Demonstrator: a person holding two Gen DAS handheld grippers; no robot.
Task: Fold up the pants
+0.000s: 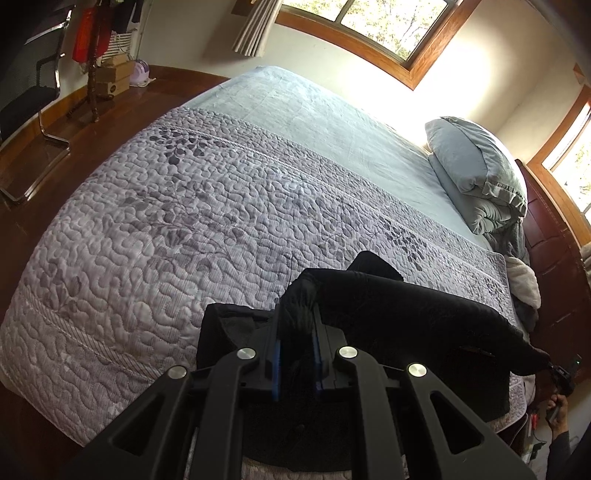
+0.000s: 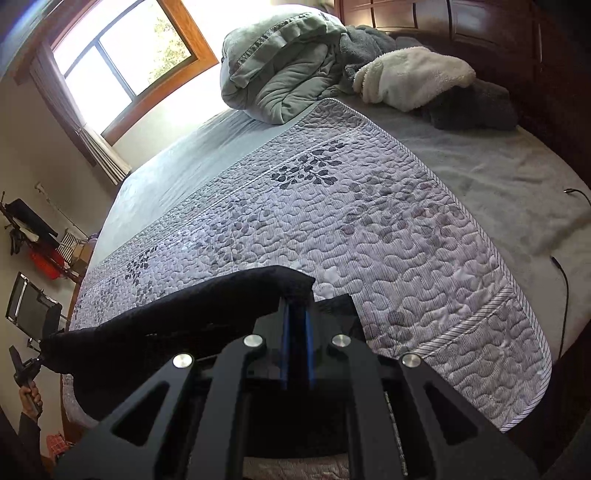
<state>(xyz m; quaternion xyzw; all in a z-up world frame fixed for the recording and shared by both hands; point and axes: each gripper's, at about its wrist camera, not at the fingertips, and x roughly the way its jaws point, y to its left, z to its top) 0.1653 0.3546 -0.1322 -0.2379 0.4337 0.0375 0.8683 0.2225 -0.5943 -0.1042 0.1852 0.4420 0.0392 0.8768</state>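
Left claw (image 1: 295, 325): raised over the near edge of the bed, pointing across it; its blue-padded fingers (image 1: 274, 365) are pinched tight on a bunched end of the black fabric pants (image 1: 406, 317).
Right claw (image 2: 295, 314): likewise low over the near edge, fingers narrow and clamped on the other end of the pants (image 2: 166, 321).
Pants: stretched between the two claws, partly lifted, lower folds lying on the lilac quilted leaf-print bedspread (image 1: 177, 229) close to the bed's near edge.
Open room: broad bare quilt beyond both claws.
Far end: grey-green rumpled duvet (image 2: 280, 62) and cream fleece blanket (image 2: 413, 77) by the dark wooden headboard (image 2: 480, 26).
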